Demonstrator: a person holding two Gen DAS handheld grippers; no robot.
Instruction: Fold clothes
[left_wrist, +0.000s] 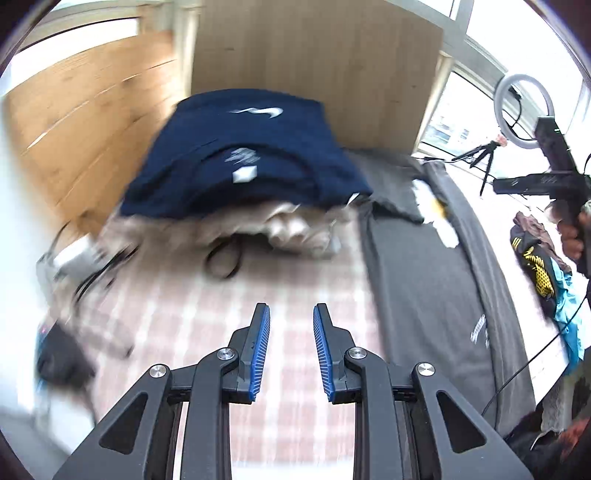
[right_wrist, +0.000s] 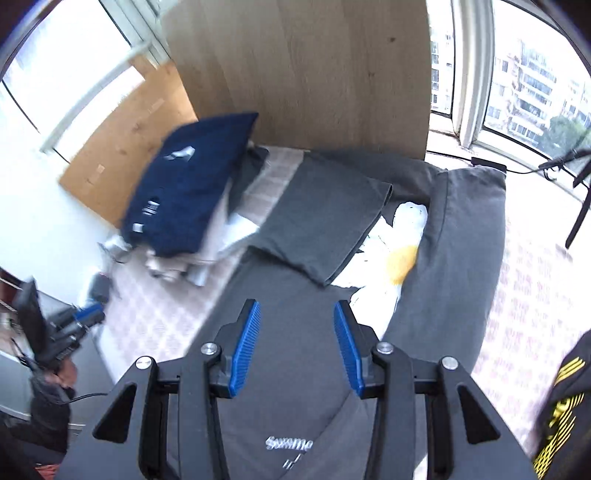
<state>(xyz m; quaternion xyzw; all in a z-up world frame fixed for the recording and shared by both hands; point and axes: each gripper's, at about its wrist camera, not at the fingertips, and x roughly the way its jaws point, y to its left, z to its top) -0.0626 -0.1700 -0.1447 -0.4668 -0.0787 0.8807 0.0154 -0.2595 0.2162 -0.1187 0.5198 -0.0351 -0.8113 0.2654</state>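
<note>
Both blue-padded jaws of the right hand-held gripper (right_wrist: 296, 345) are spread, empty, above a grey shirt (right_wrist: 295, 387) laid flat on the checked bed (right_wrist: 155, 317), one sleeve folded inward. Left hand-held gripper (left_wrist: 291, 350) is likewise spread, empty.

Each camera rides on its own claw and looks steeply down along the blue-padded fingers. The left view sits close over the pink checked bedsheet (left_wrist: 207, 302), facing the wooden headboard panel (left_wrist: 317, 48). The right view sits over the dark grey T-shirt (right_wrist: 295, 295). Both share the folded navy garment stack (left_wrist: 243, 155) and the headboard.
</note>
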